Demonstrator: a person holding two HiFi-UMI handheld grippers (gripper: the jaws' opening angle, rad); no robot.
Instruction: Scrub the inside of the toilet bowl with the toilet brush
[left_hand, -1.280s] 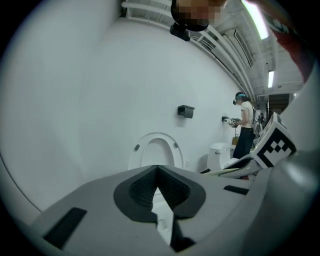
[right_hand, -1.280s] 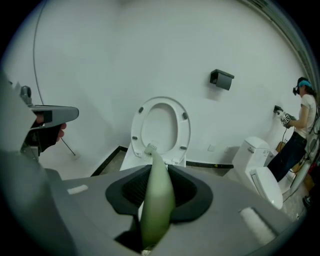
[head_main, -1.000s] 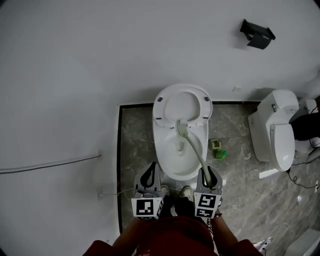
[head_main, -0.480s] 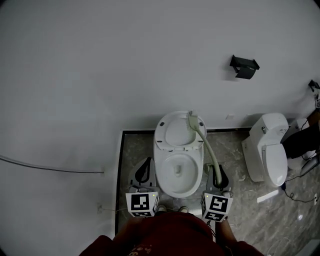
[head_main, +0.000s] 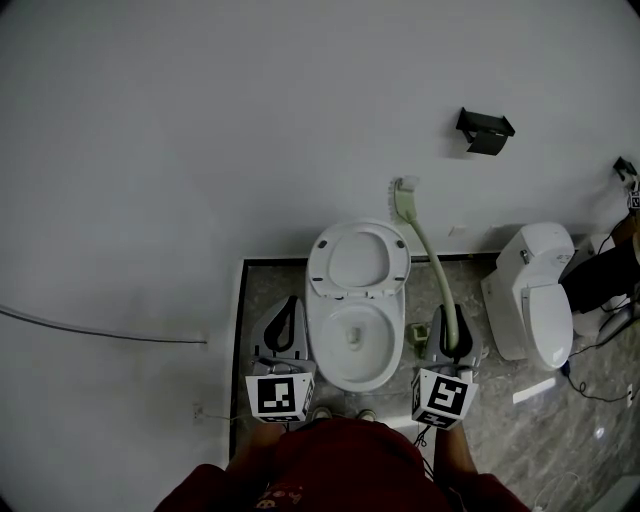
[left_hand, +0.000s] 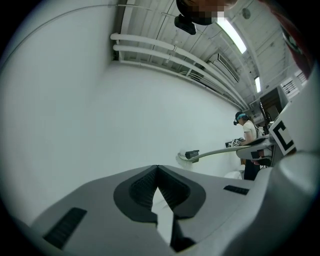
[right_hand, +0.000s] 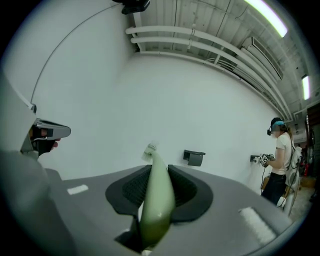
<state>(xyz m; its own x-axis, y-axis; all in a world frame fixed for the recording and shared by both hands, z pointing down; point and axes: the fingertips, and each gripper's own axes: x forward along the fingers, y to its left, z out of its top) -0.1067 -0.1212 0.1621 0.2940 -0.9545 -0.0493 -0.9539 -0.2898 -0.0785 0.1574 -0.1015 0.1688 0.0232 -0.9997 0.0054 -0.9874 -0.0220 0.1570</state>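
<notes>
The right gripper clamps the toilet brush by its handle, right of the toilet bowl; the bristle head points up the far wall, outside the bowl, so no scrubbing contact; the left gripper, jaws together and empty, idles left, apparently unneeded.

Pale-green toilet brush aloft beside bowl

light: bright, even | source: long lamps above the white wall | edges: dark, curved
</notes>
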